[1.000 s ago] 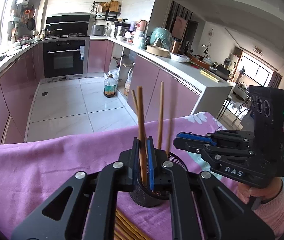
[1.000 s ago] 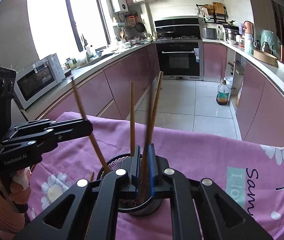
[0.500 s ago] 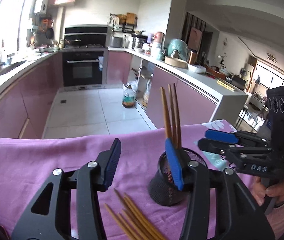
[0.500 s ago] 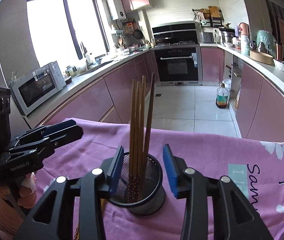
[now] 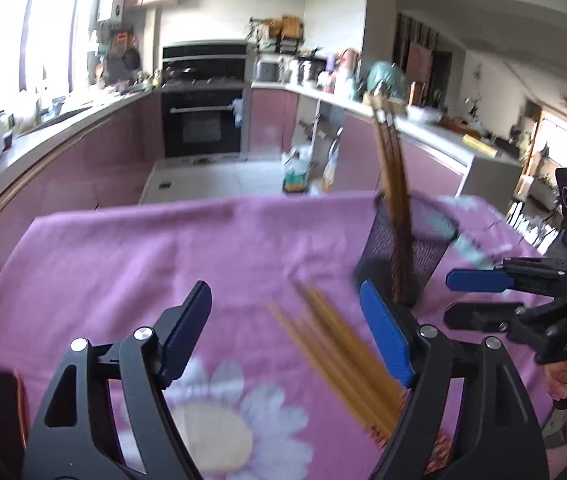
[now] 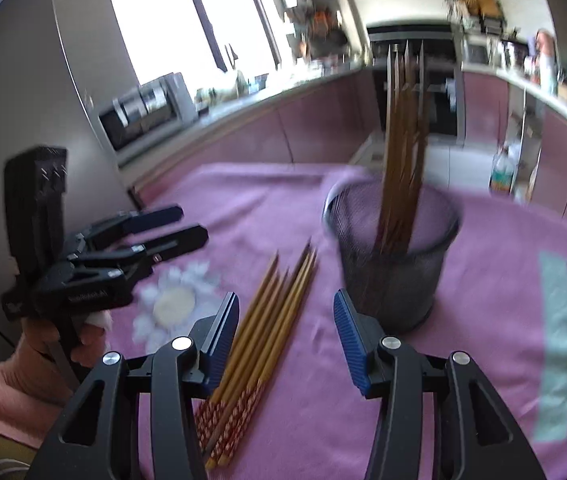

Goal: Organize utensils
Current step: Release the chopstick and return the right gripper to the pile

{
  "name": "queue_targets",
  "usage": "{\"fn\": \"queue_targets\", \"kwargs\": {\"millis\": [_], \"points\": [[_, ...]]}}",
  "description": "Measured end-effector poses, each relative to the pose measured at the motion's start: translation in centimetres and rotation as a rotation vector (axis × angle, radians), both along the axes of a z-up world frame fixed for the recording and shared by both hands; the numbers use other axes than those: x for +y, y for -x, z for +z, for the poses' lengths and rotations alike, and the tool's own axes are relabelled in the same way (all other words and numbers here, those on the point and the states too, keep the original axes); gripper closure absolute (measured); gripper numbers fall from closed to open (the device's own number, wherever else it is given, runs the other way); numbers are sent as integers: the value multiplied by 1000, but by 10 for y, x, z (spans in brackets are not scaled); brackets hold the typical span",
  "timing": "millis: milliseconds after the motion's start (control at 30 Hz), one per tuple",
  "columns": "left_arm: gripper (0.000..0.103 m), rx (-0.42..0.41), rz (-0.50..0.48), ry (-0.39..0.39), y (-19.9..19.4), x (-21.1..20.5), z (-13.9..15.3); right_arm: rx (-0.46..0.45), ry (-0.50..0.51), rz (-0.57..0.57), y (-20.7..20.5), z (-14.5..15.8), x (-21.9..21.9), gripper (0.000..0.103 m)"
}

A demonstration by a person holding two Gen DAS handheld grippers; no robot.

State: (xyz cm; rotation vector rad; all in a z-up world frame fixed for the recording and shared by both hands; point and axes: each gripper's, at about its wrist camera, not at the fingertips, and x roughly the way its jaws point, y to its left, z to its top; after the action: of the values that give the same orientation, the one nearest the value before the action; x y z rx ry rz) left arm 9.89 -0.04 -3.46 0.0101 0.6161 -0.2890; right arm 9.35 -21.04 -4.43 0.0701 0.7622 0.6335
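We see both tongs, left [image 5: 283, 320] and right [image 6: 286, 330], just opened and empty; loose chopsticks [image 6: 267, 320] lie on the pink surface [image 5: 123, 256] beside the mesh holder [image 6: 393, 264].

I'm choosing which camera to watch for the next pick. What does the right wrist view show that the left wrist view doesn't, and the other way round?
Only the right wrist view shows the red patterned ends of the loose chopsticks, sharp. Only the left wrist view shows the right gripper from outside, jaws apart, empty. Both show the mesh holder with chopsticks standing in it, the loose bundle beside it, and the purple cloth.
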Motion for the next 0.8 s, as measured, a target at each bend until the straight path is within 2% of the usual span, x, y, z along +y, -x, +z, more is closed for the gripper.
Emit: {"fn": "queue_targets", "kwargs": {"millis": [133,367,800], "points": [[27,67,8,-18,10,3,-27,70,36,3,0,-26,14,56],[28,163,-8,0,14,-2,-52,76,81,-10,7,-36,26,57],[30,241,-66,-50,14,-29,-66,96,120,-29,11,-49,32,63]]}}
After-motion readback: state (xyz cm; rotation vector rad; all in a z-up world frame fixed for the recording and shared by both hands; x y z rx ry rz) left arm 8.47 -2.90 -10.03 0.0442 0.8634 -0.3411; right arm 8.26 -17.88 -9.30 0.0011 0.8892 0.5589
